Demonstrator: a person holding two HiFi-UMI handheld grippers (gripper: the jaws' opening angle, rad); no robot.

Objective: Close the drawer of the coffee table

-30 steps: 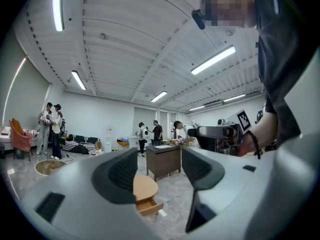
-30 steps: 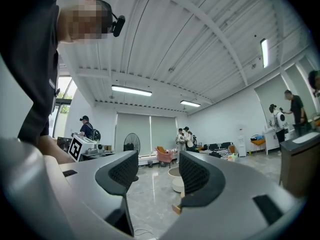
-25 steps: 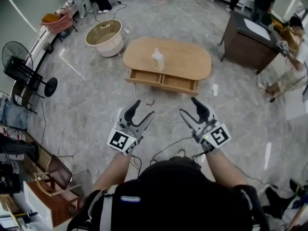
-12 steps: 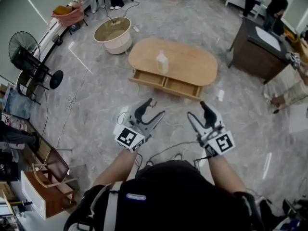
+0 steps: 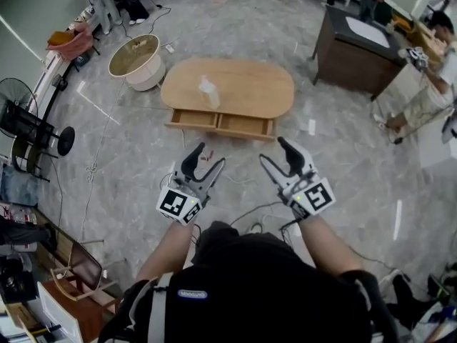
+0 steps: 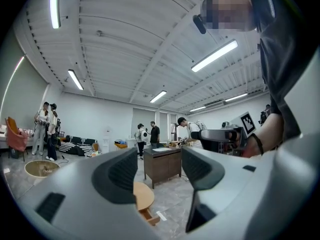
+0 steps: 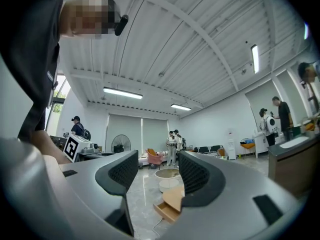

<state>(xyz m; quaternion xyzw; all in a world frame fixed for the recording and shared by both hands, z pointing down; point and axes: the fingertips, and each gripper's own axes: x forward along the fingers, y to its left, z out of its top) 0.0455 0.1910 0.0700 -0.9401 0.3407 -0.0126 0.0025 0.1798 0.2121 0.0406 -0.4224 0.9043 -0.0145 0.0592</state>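
Observation:
An oval wooden coffee table (image 5: 235, 84) stands on the marble floor ahead of me, with a pale bottle (image 5: 209, 91) on its top. Its long drawer (image 5: 221, 123) is pulled out toward me and looks empty. My left gripper (image 5: 206, 158) and right gripper (image 5: 274, 154) are both held open in the air, well short of the drawer, with nothing between their jaws. A corner of the open drawer (image 7: 165, 210) also shows low in the right gripper view, and the table edge (image 6: 144, 196) shows between the jaws in the left gripper view.
A round beige tub (image 5: 136, 59) sits left of the table. A dark wooden cabinet (image 5: 353, 48) stands at the back right. Cables (image 5: 235, 174) trail on the floor between me and the table. A fan (image 5: 28, 123) stands at the left, and people (image 5: 428, 84) at the room's edges.
The view has swung, so the table now sits further left and a little higher in the picture. Both grippers stay open and empty in front of me.

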